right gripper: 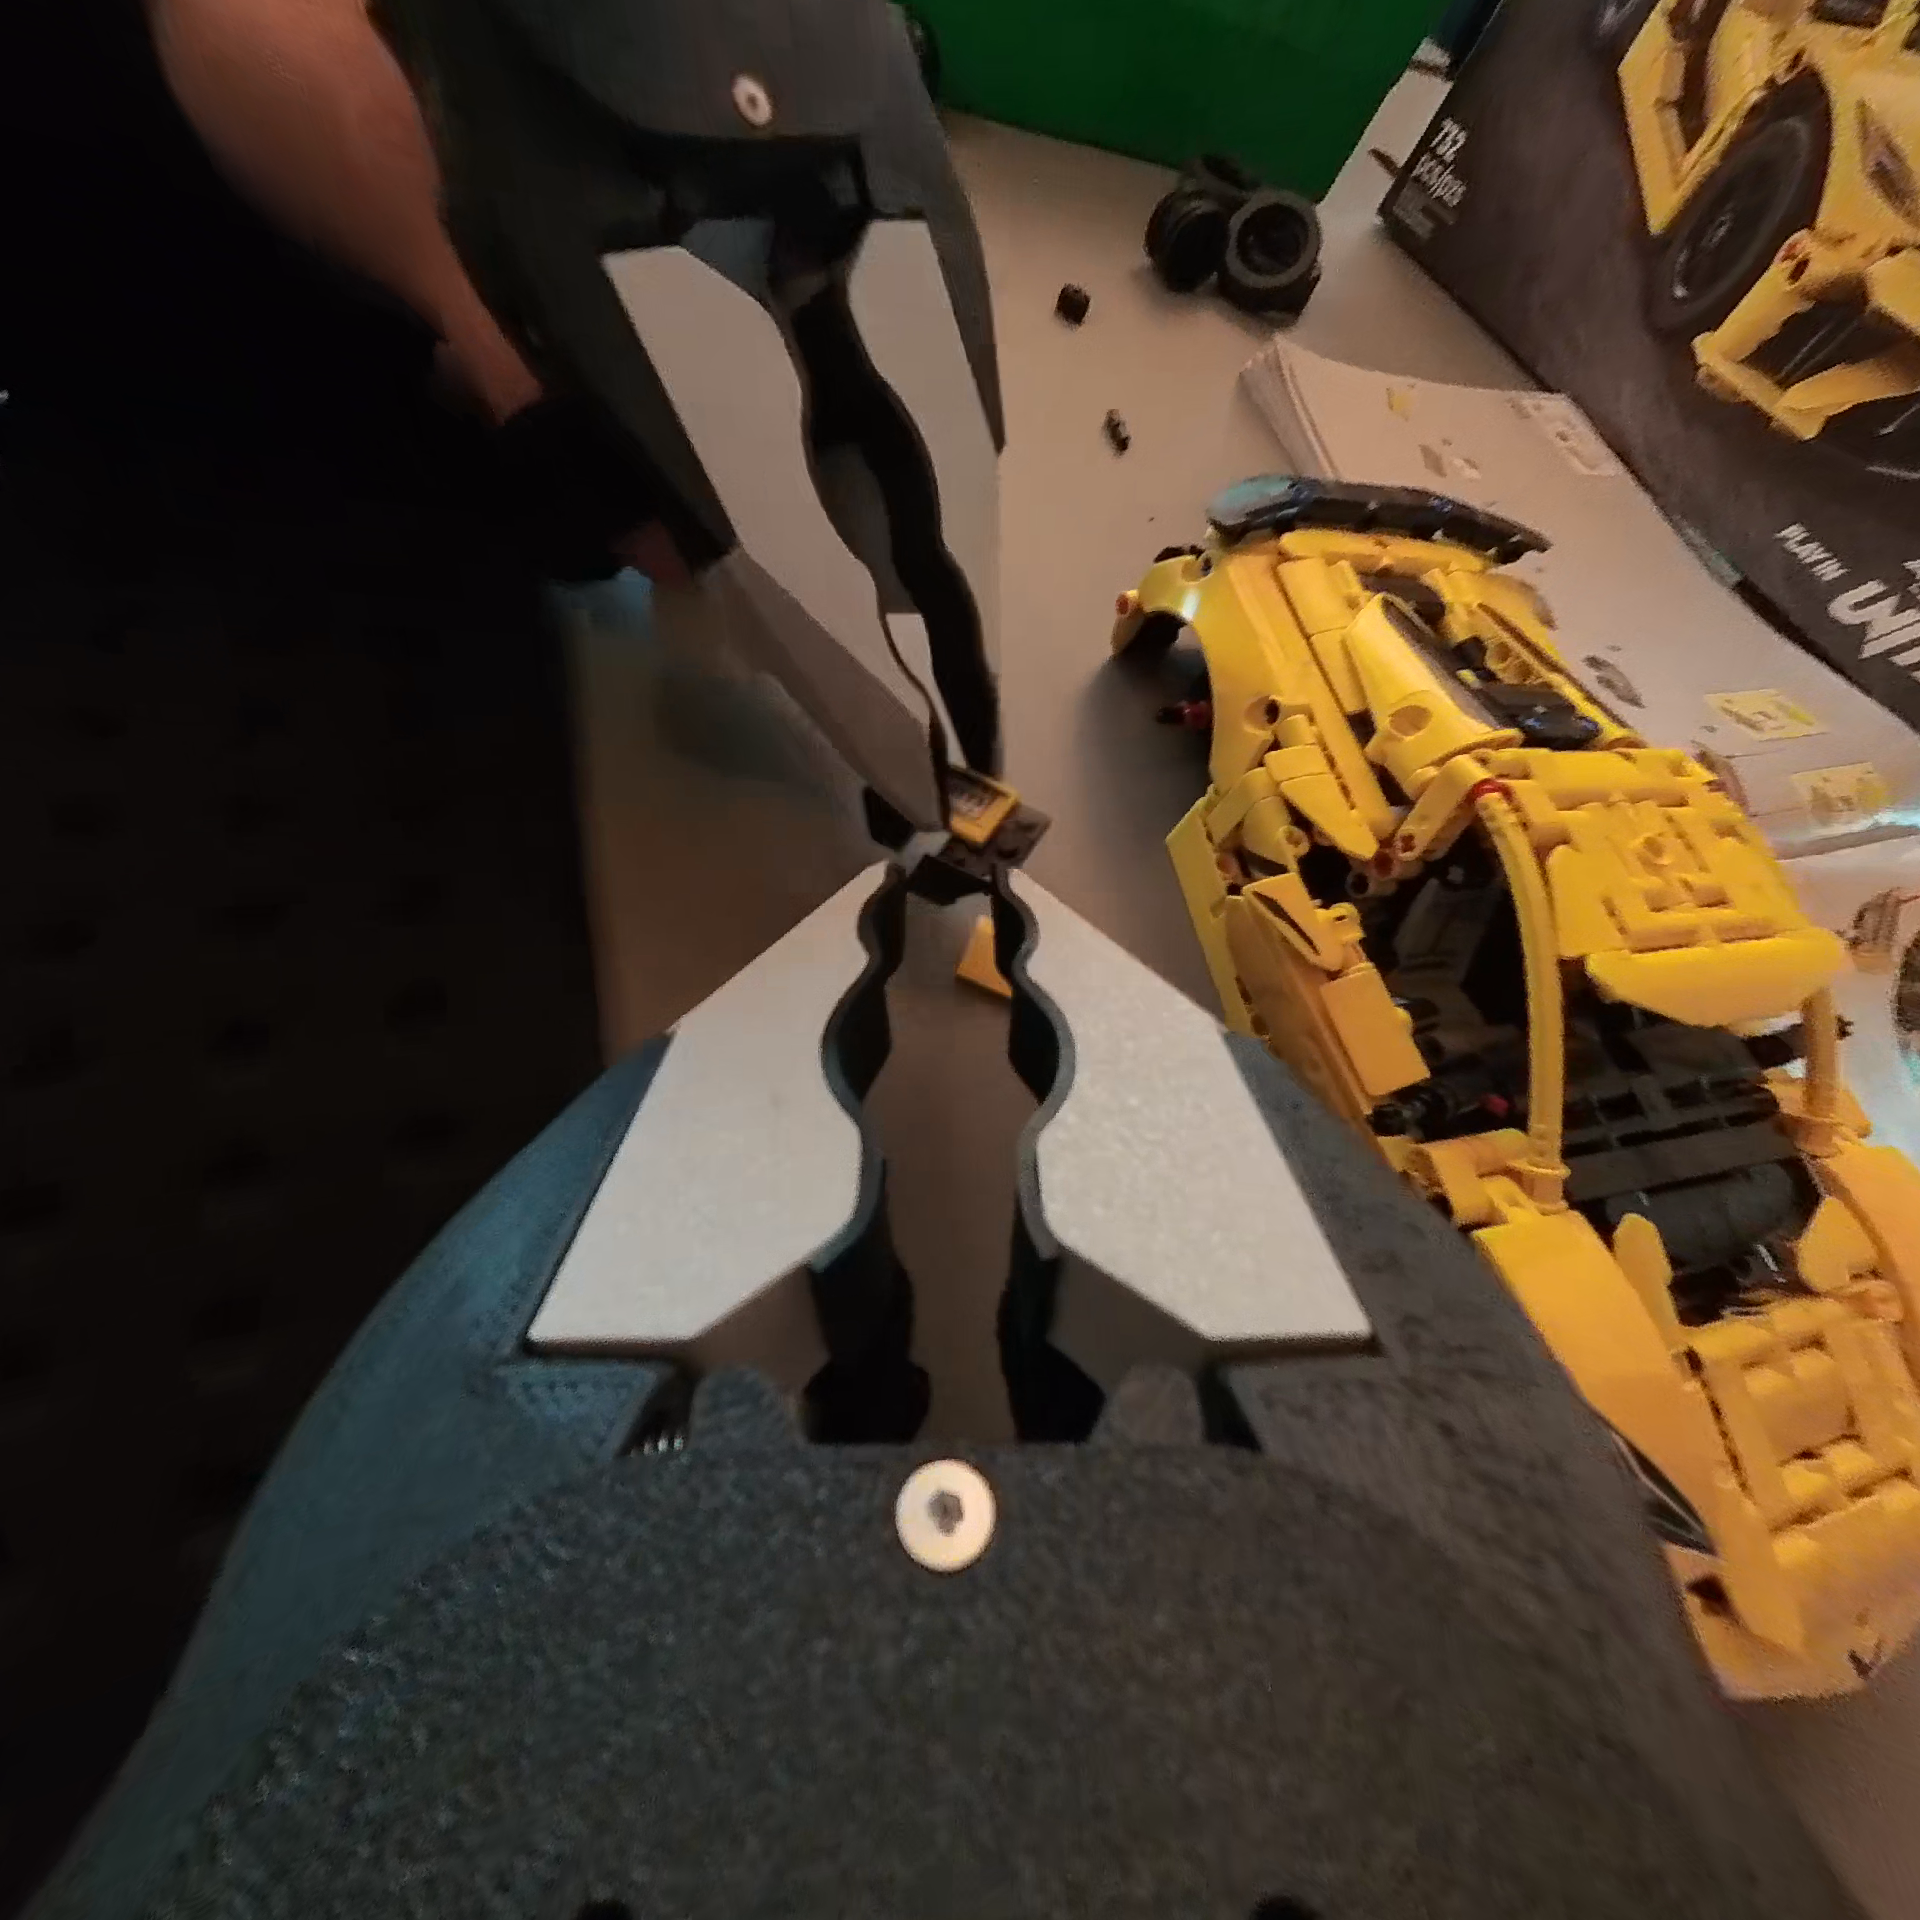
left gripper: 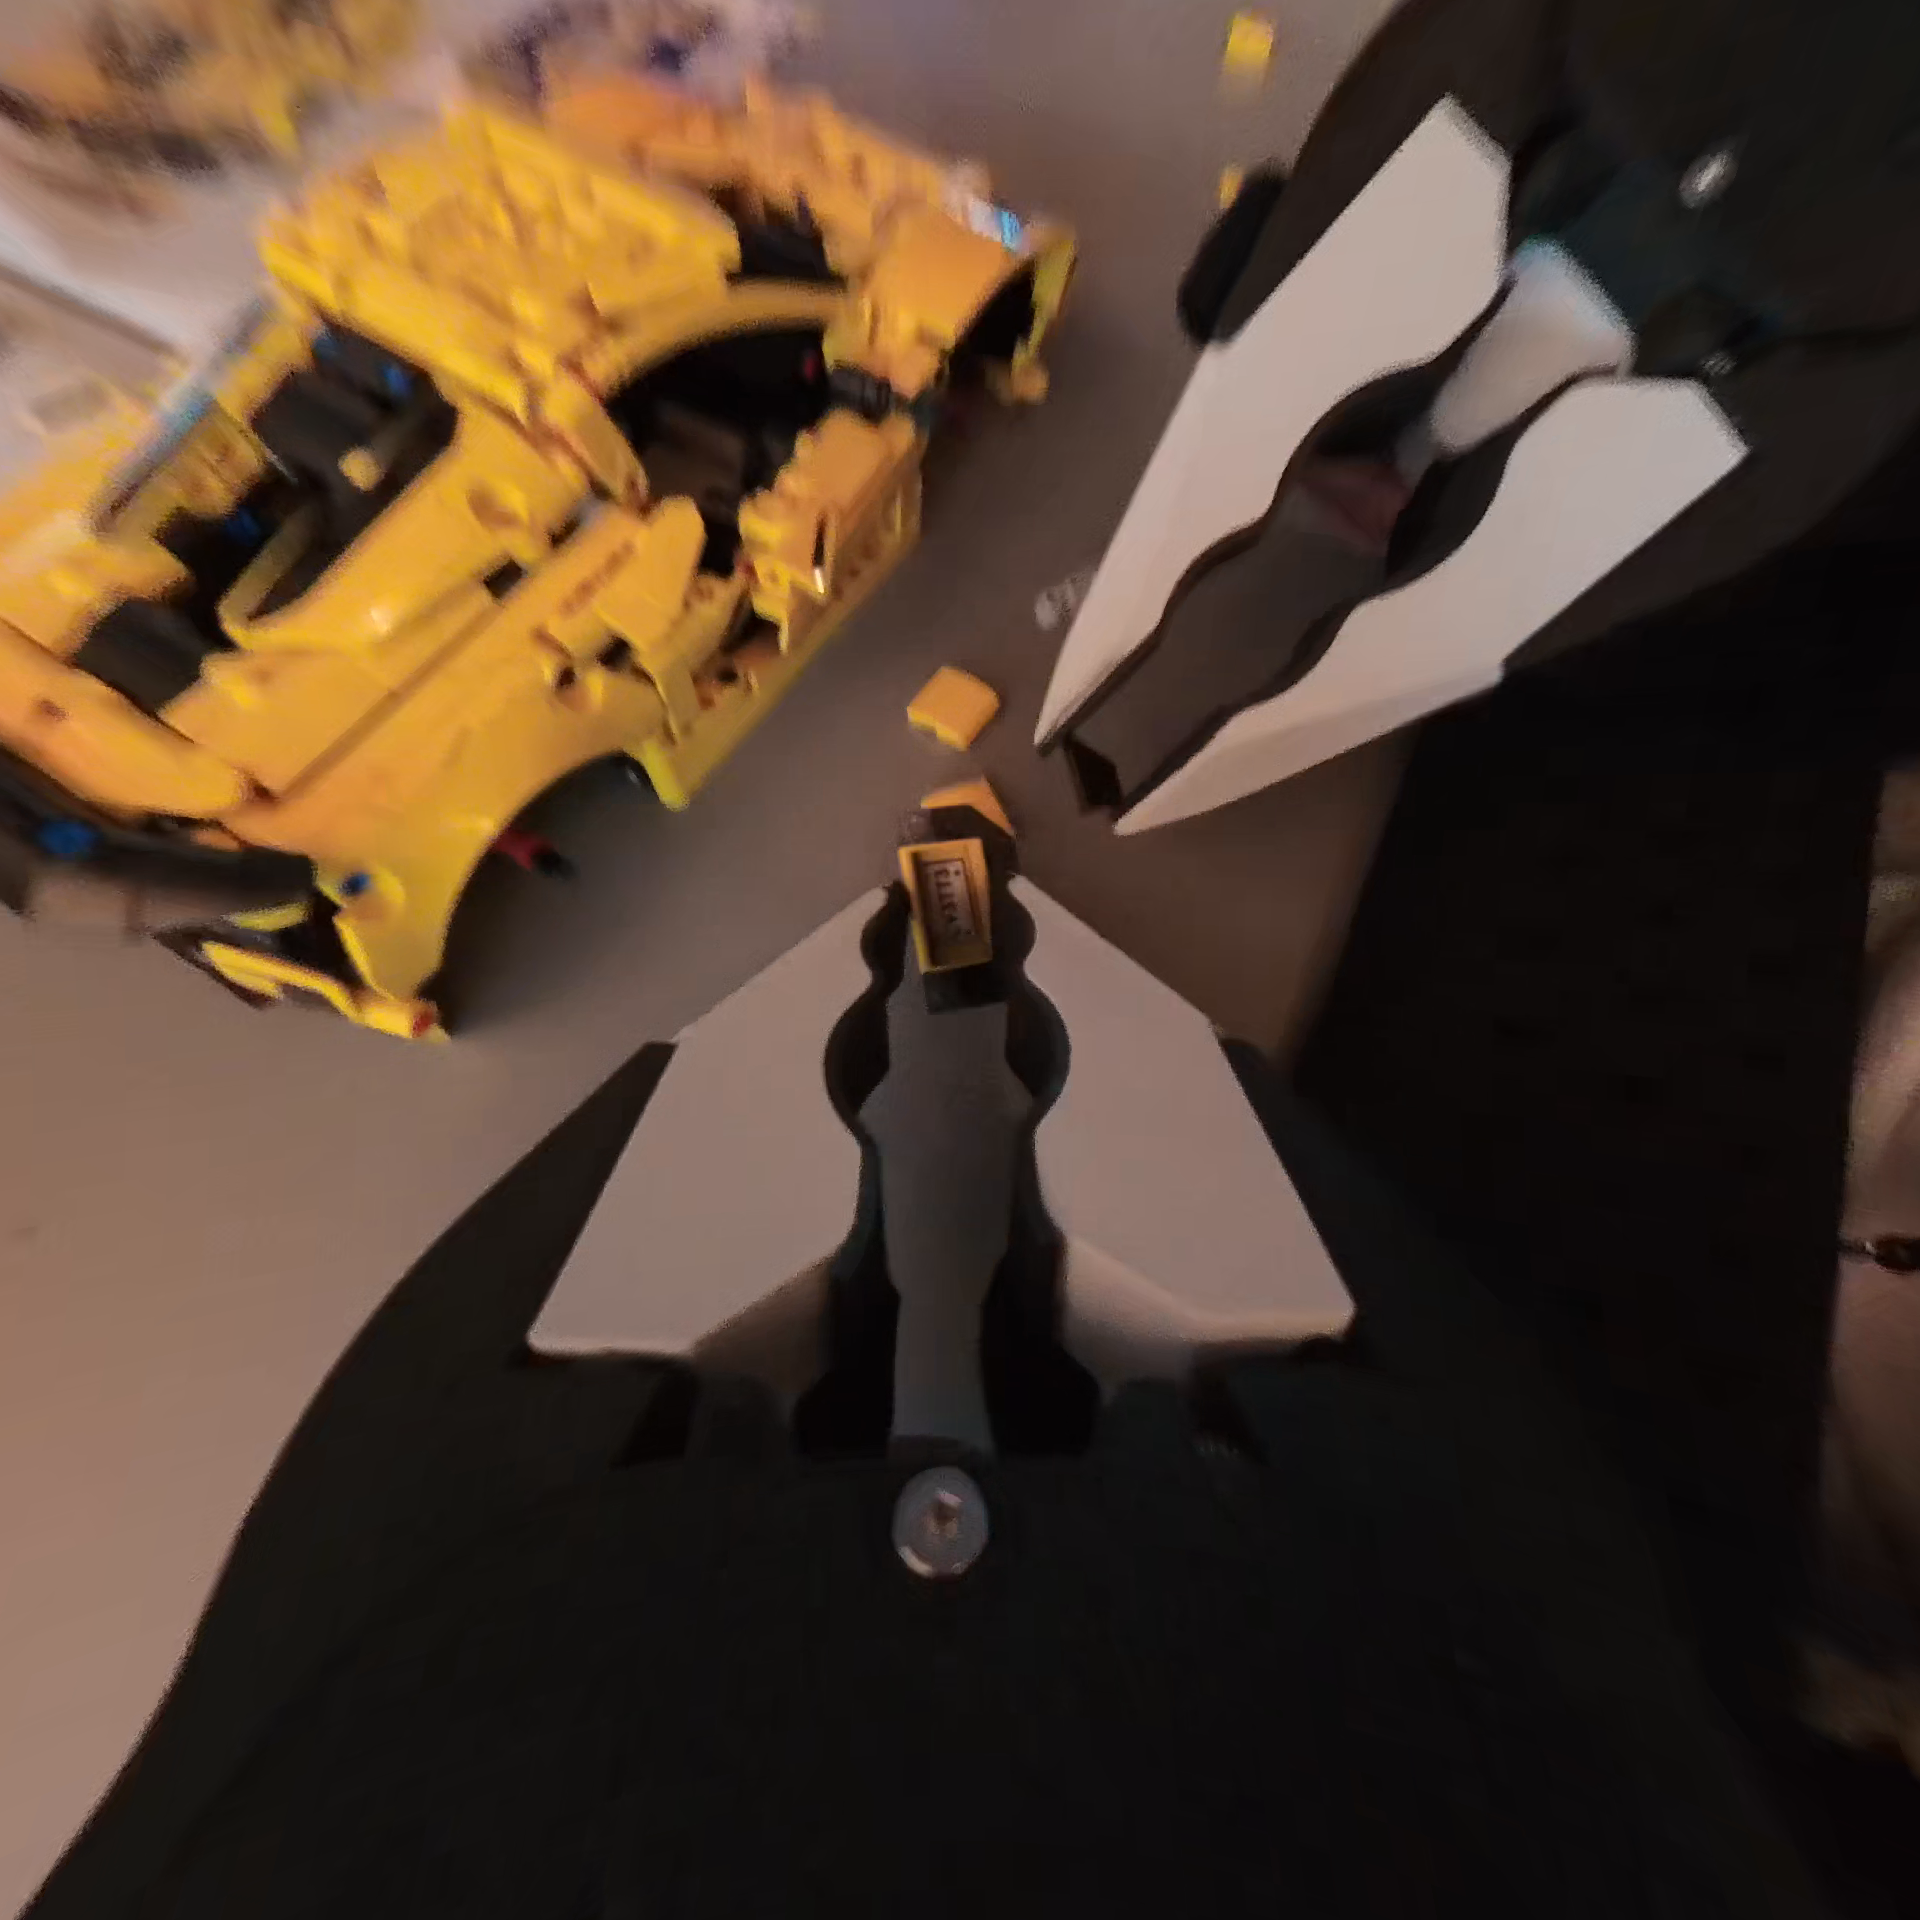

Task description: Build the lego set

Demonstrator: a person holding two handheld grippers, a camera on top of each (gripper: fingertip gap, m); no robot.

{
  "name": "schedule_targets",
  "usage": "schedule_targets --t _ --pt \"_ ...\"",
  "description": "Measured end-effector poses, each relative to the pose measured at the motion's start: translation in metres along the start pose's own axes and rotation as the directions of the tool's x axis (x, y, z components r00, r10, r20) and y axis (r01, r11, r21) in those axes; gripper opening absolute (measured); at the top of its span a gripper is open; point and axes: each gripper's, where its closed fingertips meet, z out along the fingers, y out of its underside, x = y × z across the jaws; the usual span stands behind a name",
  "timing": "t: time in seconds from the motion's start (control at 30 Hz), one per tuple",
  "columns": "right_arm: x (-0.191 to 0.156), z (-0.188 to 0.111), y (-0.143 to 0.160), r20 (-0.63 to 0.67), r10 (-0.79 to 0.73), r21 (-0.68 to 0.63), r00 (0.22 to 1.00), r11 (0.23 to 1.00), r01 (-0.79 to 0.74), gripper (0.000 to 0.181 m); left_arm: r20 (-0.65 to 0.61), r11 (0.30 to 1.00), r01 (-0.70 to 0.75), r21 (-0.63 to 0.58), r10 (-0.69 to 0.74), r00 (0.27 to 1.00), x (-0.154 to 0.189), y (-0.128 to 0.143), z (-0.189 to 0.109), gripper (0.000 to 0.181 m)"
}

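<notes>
The left gripper (left gripper: 951,914) is closed on a small yellow-and-black piece (left gripper: 948,925) above the worktop (left gripper: 260,1195). The right gripper (right gripper: 940,883) (its tips meeting that same piece) stands slightly parted; whether it grips is unclear. Beside them a loose yellow tile (left gripper: 952,707) lies near the partly built yellow car (right gripper: 1507,987), with black tyres (right gripper: 1236,244) and the set's box (right gripper: 1714,312) beyond.
</notes>
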Motion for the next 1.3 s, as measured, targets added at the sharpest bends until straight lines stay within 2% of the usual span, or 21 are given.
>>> schedule_targets --t 0.07,0.23,0.7,1.0,1.3 --pt "0.005 -0.002 -0.003 -0.032 -0.005 0.020 0.999 1.000 0.006 0.017 -0.022 0.996 0.015 0.091 -0.013 1.000 0.004 -0.011 -0.001 0.015" --pt "0.015 -0.007 -0.010 -0.111 -0.036 0.068 0.993 0.997 0.044 0.016 0.005 0.996 0.062 0.071 -0.063 0.998 -0.003 -0.011 -0.001 0.015" --pt "0.009 0.001 0.000 -0.086 -0.069 -0.004 0.994 0.998 0.069 0.017 -0.043 0.998 0.024 0.061 -0.021 0.999 0.007 -0.009 0.001 0.015" --pt "0.005 0.005 0.003 -0.066 -0.053 -0.032 0.996 0.998 0.051 0.017 -0.094 0.998 0.053 0.041 -0.049 0.994 0.011 -0.007 0.003 0.015" --pt "0.004 0.007 0.006 -0.053 -0.022 -0.054 0.998 0.998 0.019 0.025 -0.125 0.995 0.089 0.051 -0.082 0.989 0.011 -0.008 0.002 0.015"
